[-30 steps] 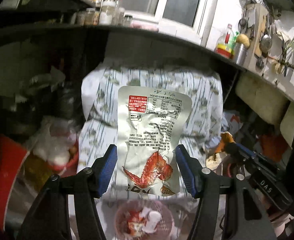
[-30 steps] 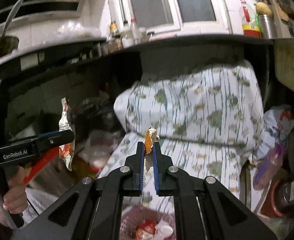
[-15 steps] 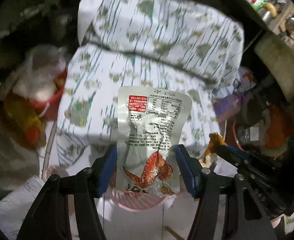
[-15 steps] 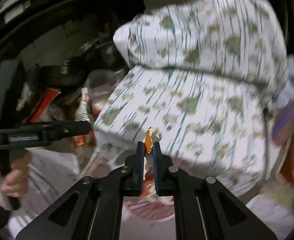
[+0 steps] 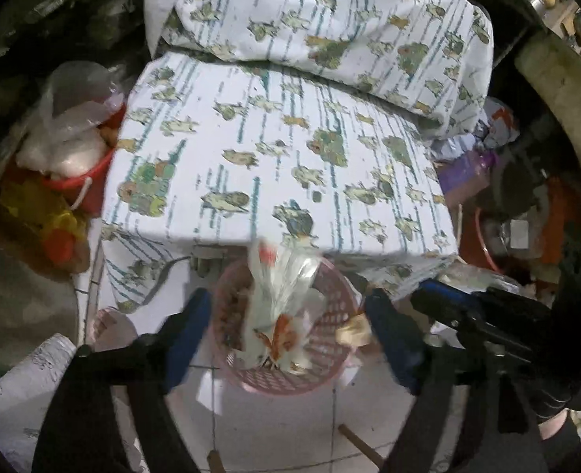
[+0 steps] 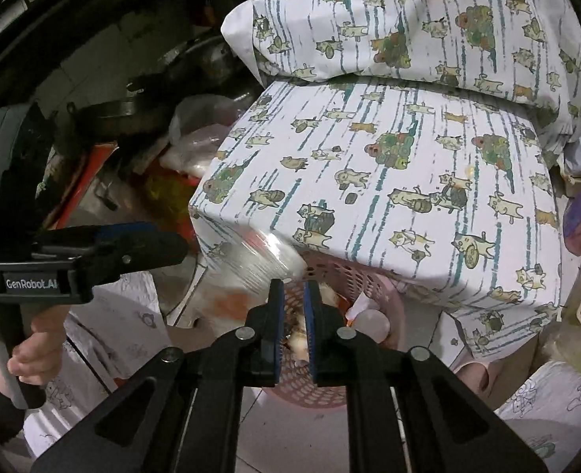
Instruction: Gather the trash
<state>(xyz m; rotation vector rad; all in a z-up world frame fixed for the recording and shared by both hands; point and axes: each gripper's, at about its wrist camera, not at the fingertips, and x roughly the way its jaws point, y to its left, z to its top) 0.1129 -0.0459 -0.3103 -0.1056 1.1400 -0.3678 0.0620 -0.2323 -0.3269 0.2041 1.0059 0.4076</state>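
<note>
A pink perforated basket (image 5: 329, 374) stands on the floor under the front edge of a cloth-covered seat. My left gripper (image 5: 286, 299) hangs over it, its jaws opening wide. The silver snack wrapper (image 5: 278, 315) is a blur between the fingers, touching neither pad, its lower end inside the basket. My right gripper (image 6: 290, 287) is also above the basket (image 6: 369, 276), its jaws opening a narrow gap with nothing pinched. The small orange-and-pale scrap (image 5: 353, 331) lies loose at the basket's rim. From the right wrist view the left gripper (image 6: 164, 240) shows at the left, with the blurred wrapper (image 6: 258, 264) just below its tip.
The seat wears a white cat-print cloth (image 5: 290, 157). A red bucket (image 5: 93, 189) stuffed with plastic bags stands to its left, and dark clutter with a red bowl (image 5: 483, 252) to its right. A hand (image 6: 34, 354) holds the left gripper's handle. Patterned trouser legs (image 5: 14, 386) flank the basket.
Both grippers dropped and tipped down over the basket. The left jaws spread and the wrapper slipped free into it. The orange scrap no longer stands between the right fingers.
</note>
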